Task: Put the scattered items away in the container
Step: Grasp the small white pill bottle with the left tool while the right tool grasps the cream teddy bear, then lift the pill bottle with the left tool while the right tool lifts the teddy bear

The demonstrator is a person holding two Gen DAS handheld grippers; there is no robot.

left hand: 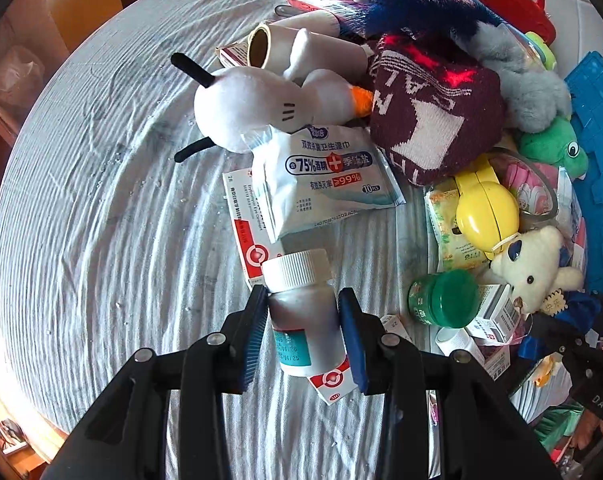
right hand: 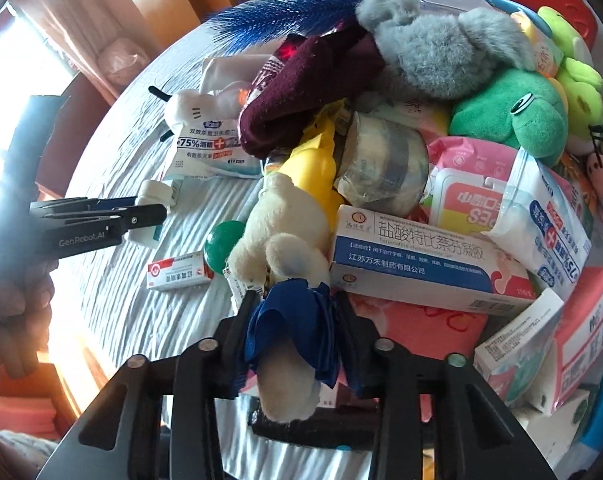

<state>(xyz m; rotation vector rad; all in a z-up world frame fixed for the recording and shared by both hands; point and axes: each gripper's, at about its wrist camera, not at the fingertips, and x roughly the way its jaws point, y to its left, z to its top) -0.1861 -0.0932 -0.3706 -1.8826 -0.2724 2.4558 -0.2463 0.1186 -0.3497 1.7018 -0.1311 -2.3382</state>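
Two claws grip at once: left claw (left hand: 303,334) clamps a white pill bottle (left hand: 301,308) at six o'clock; right claw (right hand: 293,344) pinches the cream teddy (right hand: 285,248), ready for binning.

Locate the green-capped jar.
In the left wrist view the green-capped jar lies on its side at lower right, between the white bottle and the cream teddy.

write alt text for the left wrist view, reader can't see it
The left gripper has its jaws shut on a white-capped pill bottle above a wrinkled pale cloth. Beyond it lies a heap of clutter: a wipes packet, a white plush toy, a maroon knitted hat, a yellow case and a green-lidded jar.
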